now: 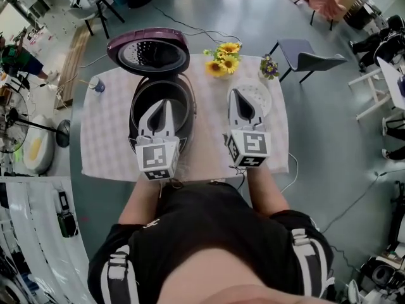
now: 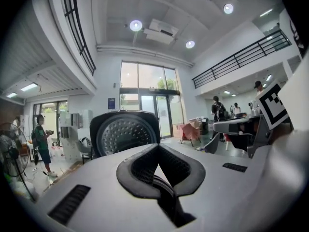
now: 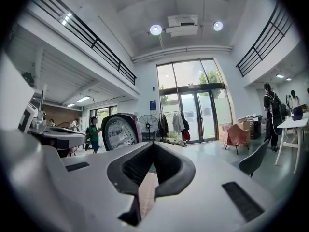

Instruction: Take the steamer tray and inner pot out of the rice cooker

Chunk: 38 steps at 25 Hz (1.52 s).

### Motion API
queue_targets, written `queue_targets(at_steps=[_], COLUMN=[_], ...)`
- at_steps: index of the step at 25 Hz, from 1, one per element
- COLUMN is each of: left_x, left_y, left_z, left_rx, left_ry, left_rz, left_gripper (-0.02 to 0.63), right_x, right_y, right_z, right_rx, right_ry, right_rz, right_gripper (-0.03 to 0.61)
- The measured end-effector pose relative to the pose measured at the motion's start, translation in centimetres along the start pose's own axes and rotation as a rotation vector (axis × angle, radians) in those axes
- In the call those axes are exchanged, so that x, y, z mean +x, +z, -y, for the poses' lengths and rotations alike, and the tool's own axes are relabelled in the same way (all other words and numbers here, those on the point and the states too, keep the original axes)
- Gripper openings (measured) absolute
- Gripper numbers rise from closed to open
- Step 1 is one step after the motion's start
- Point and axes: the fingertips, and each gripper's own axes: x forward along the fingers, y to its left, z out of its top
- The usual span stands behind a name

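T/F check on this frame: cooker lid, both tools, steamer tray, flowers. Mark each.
1. The lid of the rice cooker stands open. True.
2. The left tool grips the cooker's rim. False: its jaws are shut with nothing between them.
3. The white steamer tray lies on the table, right of the cooker. True.
4. The right tool is wide open. False: it is shut and empty.
5. The yellow flowers stand at the table's near edge. False: they are at the far edge, beside the lid.

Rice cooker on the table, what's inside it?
Only a dark inner wall shows inside the rice cooker. The shut left gripper covers the middle, so its bottom and any contents are hidden.
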Motion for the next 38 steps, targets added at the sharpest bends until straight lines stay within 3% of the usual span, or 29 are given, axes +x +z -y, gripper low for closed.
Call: queue_targets(at_steps=[9,20,26,32,36,37,38], left_x=[-2.0,-3.0,-2.9,-3.4,-3.3,-3.2,-3.0], left_y=[-0.5,-3.6,-4.6,-5.4,-5.4,-5.4,-5.5], left_z=[-8.7,-19.2,-22.4,-22.0,-21.7,-21.5,-21.2], left_rx=[-0.007,-0.076,-0.110,-0.114,-0.210,-0.241,-0.276], left_ry=[-0.030,-0.084,-0.080,-0.078,-0.138,-0.170,-0.209], left_rz=[0.032,-0.003,-0.024,-0.027,-0.038,-0.044,-0.049], left_gripper=[0.003,0.003,0.003,0.005,0.010,0.027,0.070], right_x=[2.8,7.0,7.6,7.2,7.3,7.3,7.4], right_y=[1.2,0.1,-0.1,-0.5,-1.0,-1.1,-1.2], right_z=[-8.8,-17.4,-18.6,-17.5,-17.2,-17.1,-17.0], right_rx=[-0.027,-0.054,-0.045,-0.054,0.008,0.073,0.153], right_ry=[-0.019,-0.066,-0.053,-0.051,0.019,0.061,0.107], right_rz=[0.017,-0.012,-0.022,-0.017,-0.048,-0.053,-0.055], right_gripper=[-0.002,-0.002,-0.002,-0.002,-0.002,0.003,0.137])
